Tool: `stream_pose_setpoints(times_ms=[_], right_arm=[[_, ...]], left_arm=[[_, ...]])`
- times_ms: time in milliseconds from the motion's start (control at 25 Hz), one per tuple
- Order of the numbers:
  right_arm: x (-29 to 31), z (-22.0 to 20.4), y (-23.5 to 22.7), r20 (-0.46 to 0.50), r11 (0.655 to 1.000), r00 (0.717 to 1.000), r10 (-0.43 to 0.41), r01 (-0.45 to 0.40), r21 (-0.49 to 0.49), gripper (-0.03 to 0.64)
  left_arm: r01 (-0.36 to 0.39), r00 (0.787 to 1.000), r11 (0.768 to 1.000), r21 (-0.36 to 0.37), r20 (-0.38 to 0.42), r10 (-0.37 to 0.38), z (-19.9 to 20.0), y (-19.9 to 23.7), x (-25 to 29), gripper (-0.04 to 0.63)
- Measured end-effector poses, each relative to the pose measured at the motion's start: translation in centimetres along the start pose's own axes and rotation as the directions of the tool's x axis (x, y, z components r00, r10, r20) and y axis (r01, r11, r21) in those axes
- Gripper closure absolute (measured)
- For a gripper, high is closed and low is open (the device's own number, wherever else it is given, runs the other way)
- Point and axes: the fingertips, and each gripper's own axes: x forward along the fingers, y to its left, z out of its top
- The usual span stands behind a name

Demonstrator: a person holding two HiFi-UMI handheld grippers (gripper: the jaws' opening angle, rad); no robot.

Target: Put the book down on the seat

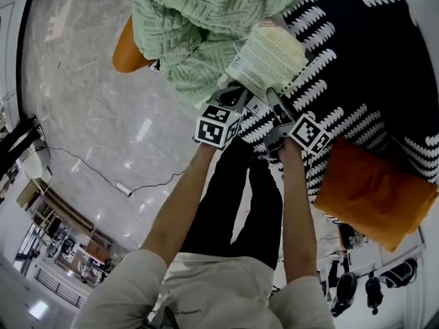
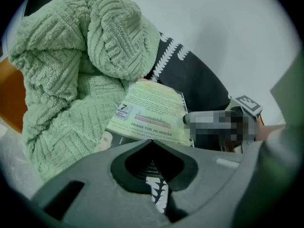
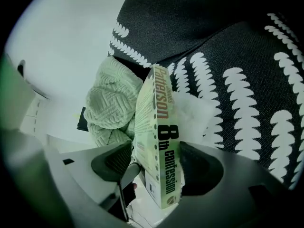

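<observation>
Polished marble floor point(image 1: 103, 115) on left; black seat point(image 1: 357, 101) with white leaf print on right and far side. Green knit blanket point(image 1: 199, 19) heaped on seat's far-left part. One orange cushion point(image 1: 374, 190) on seat at near right, second orange cushion point(image 1: 127, 53) poking out left of blanket.

Paperback book point(image 1: 271, 59) over seat, just right of blanket, left edge at or on the knit. Resting on fabric or just above it: cannot tell.

On right gripper point(image 3: 156, 160): jaws clamped on book's near end, across its thickness, spine toward the gripper camera. Long axis straight out from jaws toward far side, in line with them.

On left gripper point(image 2: 152, 144): jaws together, nothing gripped, only seat print visible through the pad gap. Parked just near-left of book, book's near edge right beyond the tips.

Likely next: lower flat onto bare print right of blanket, then open right jaws. Risk: tilted rest with left edge up on blanket.

Count: 1 book, 1 seat, 1 blanket, 2 orange cushions, 2 grippers.
</observation>
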Motion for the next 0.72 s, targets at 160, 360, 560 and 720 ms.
stream_pose_setpoints(times_ms=[160, 360, 560, 720], right_arm=[[-0.1, 0.0, 0.1, 0.002, 1.000, 1.000, 0.003, -0.003, -0.003, 0.341], [-0.6, 0.3, 0.0, 0.017, 1.000, 1.000, 0.014, -0.014, 0.008, 0.341], [-1.5, 0.3, 0.0, 0.031, 1.000, 0.999, 0.016, -0.016, 0.006, 0.341], [-2.6, 0.4, -0.2, 0.034, 1.000, 0.999, 0.016, -0.016, -0.010, 0.341]], left_arm=[[-0.010, 1.000, 1.000, -0.011, 0.005, 0.010, -0.1, 0.2, 0.2, 0.589], [-0.017, 1.000, 1.000, -0.004, 0.007, 0.017, -0.4, 0.1, 0.6, 0.589], [-0.021, 0.999, 1.000, 0.013, -0.026, 0.021, -1.3, -0.4, 1.7, 0.589], [-0.030, 0.999, 1.000, 0.005, -0.021, 0.030, -1.3, -0.4, 1.5, 0.589]])
